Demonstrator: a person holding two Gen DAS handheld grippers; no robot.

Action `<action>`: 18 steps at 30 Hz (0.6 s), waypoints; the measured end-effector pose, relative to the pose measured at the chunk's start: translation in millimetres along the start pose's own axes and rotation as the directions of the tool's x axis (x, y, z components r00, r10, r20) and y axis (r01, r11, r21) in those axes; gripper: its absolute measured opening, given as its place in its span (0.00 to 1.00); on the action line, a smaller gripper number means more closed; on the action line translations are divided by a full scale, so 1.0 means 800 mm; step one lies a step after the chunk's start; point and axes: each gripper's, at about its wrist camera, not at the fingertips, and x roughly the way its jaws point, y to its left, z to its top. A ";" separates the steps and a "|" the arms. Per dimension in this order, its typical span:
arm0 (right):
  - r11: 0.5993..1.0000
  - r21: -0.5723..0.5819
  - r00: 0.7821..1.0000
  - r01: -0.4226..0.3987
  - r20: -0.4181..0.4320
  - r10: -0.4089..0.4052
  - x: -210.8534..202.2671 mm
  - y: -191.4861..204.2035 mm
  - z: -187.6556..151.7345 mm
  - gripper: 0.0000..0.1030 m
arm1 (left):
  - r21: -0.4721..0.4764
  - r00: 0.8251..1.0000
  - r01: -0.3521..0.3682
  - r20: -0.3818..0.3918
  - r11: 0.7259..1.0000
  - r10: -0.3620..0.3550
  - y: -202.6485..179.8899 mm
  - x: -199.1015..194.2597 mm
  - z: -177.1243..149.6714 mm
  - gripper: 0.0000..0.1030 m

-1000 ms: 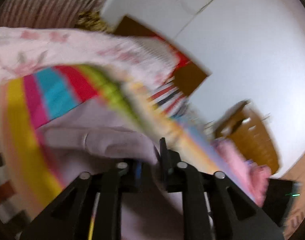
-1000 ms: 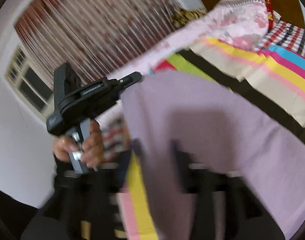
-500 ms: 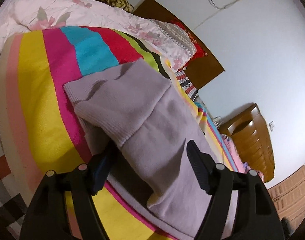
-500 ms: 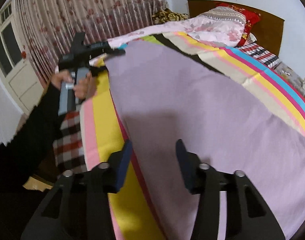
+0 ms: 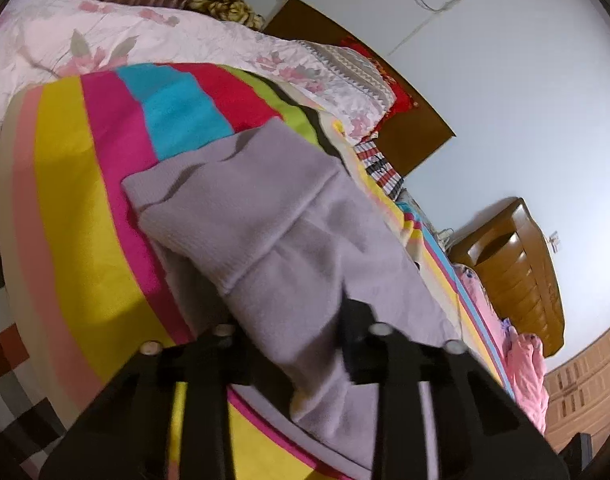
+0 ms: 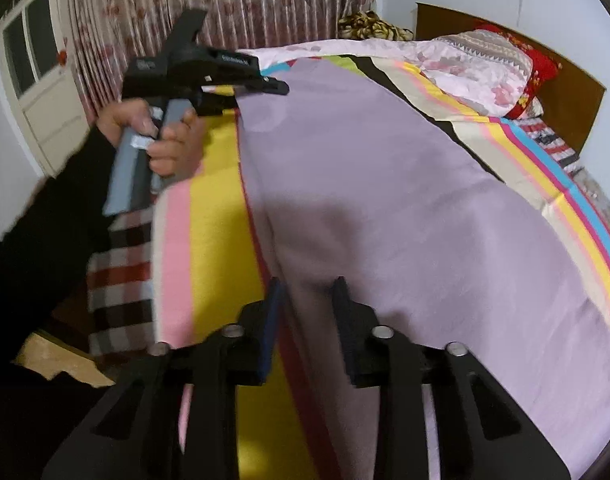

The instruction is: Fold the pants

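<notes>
- The lilac pants (image 6: 405, 208) lie spread on the bed, on top of a striped blanket (image 6: 213, 216) with yellow, pink, blue and red bands.
- In the left wrist view the pants (image 5: 265, 216) are folded over, so an upper layer with a ribbed hem lies across a lower layer.
- The left gripper (image 5: 293, 328) sits at the near edge of the folded cloth. Its fingers (image 5: 357, 332) stand apart and the pants fabric runs between them.
- The left one of the two fingers is mostly hidden under the cloth, and I cannot tell if the fingers press the fabric or only stand around it.
- In the right wrist view the left gripper (image 6: 265, 88) is held by the person's left hand (image 6: 165, 136) at the far left corner of the pants, with its tips at the edge of the cloth.
- The right gripper (image 6: 305, 304) is at the near edge of the pants. Its fingers (image 6: 273, 312) are spread, and the near left border of the cloth lies in the gap between them.
- The cloth does not look squeezed between the right fingers; the pads stand on both sides of it.
- A pink floral quilt (image 5: 105, 44) lies at the far side of the bed, and a red pillow (image 6: 541, 68) leans near the wooden headboard (image 6: 577, 96).
- A curtain (image 6: 225, 4) with a flower pattern hangs behind the bed, and a wooden dresser (image 5: 517, 264) stands at the right by the wall.
</notes>
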 end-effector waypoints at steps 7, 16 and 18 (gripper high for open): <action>0.991 -0.090 0.995 0.096 0.026 -0.094 -0.010 0.013 0.004 0.05 | 0.141 0.998 -0.038 0.062 0.989 0.030 -0.042 -0.019 0.013 0.05; 0.992 -0.109 0.998 0.061 -0.002 -0.062 -0.004 0.022 -0.001 0.05 | 0.215 0.986 -0.165 0.033 0.963 0.162 -0.033 -0.006 0.009 0.05; 0.995 -0.095 0.999 0.037 -0.014 -0.039 0.001 0.020 -0.002 0.07 | 0.254 0.977 -0.211 0.023 0.944 0.212 -0.029 0.010 0.000 0.09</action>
